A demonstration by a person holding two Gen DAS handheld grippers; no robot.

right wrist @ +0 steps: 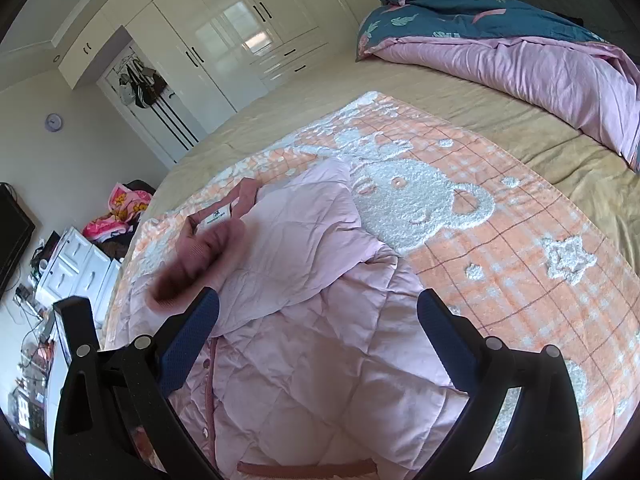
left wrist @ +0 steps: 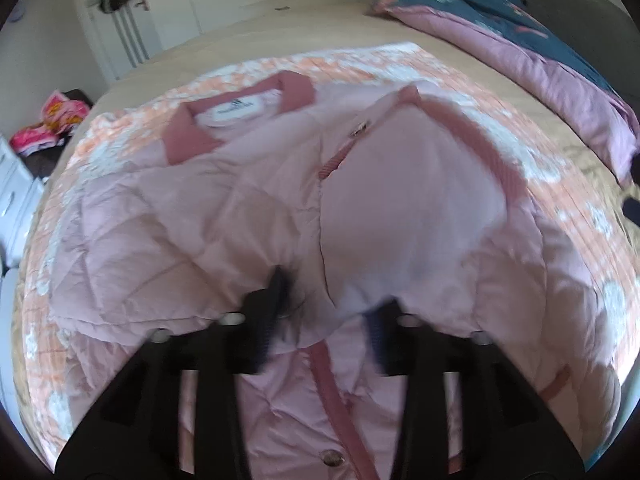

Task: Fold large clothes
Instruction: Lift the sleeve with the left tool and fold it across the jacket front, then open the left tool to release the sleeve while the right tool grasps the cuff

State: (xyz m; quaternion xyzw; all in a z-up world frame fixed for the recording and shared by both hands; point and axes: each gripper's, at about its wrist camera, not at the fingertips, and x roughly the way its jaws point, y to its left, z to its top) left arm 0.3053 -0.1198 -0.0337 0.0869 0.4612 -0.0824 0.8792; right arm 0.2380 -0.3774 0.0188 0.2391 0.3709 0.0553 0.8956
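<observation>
Orange blanket (right wrist: 500,240) on the bed (right wrist: 460,120), rumpled duvet (right wrist: 520,56), white wardrobe (right wrist: 224,40) beyond

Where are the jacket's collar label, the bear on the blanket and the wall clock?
collar label (left wrist: 236,109): left wrist view, its white middle.
bear (right wrist: 416,204): right wrist view, its face.
wall clock (right wrist: 53,122): right wrist view, its dial.

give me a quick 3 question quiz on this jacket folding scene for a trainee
1. True or false: the pink quilted jacket lies on a peach blanket with a white bear pattern.
2. Multiple choice: the right gripper is A) shut on a sleeve, B) open above the jacket, C) holding the duvet.
3. Fill in: the jacket's collar is a darker shade of ____.

Key: 1 true; 2 B; 3 pink. The left gripper is also open, with a fold of jacket fabric between its fingers.
</observation>
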